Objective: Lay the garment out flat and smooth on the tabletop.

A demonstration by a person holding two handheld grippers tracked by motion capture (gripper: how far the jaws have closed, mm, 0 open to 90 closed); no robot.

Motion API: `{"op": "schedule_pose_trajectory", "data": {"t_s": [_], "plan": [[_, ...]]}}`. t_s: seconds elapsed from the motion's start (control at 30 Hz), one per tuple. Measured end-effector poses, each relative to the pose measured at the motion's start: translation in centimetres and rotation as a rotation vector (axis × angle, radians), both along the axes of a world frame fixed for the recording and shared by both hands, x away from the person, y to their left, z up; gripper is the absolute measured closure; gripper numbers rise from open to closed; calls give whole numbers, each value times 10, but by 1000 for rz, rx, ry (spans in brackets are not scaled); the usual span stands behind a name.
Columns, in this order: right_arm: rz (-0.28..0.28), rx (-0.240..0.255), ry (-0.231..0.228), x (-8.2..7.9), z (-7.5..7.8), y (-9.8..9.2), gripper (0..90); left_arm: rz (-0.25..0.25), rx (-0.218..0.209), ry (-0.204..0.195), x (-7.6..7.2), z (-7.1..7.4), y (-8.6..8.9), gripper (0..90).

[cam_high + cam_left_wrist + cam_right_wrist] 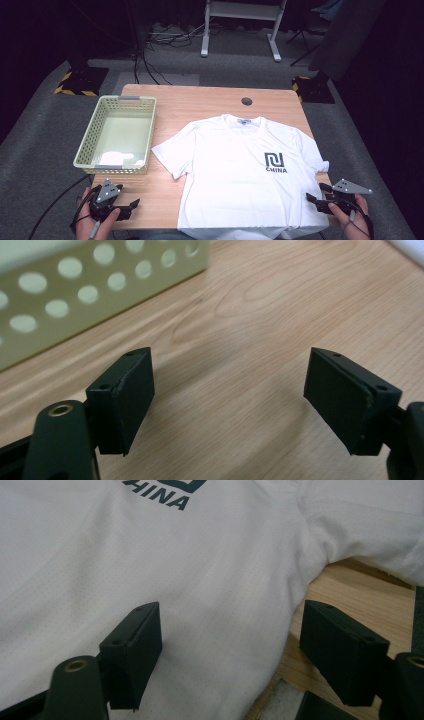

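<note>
High view shows your left tool (134, 204), spread and empty, over bare bench (160, 192) just ahead of the basket (119, 134); the T-shirt (240, 175) lies flat beyond its right jaw. Your right tool (314, 199), spread too, straddles the shirt's side edge, so pinch one layer cleanly. Right gripper view alone reveals that edge between the jaws.

two black grippers (131, 205) (314, 199) with grey three-cornered top plates, screwed square pads, trailing black cables

Left gripper (227, 400) (fingers apart), wooden table (260, 310), perforated basket (75, 295)
</note>
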State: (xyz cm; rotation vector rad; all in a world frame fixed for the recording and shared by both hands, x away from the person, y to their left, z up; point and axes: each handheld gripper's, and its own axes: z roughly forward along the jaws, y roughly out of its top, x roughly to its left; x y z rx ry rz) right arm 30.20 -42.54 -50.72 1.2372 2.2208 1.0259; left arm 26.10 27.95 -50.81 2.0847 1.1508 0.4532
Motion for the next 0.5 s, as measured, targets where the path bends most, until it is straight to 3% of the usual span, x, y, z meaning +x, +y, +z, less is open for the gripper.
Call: {"op": "schedule_pose_trajectory", "data": {"t_s": [0.03, 0.13, 0.5], "plan": [[-6, 8, -27, -1, -3, 0, 217, 5, -6, -34, 0, -4, 3, 201], [-21, 26, -59, -4, -7, 0, 210, 28, -30, -47, 1, -6, 7, 193], [-28, 31, -66, -5, -8, 0, 210, 44, -27, -60, 0, -7, 8, 193]]}}
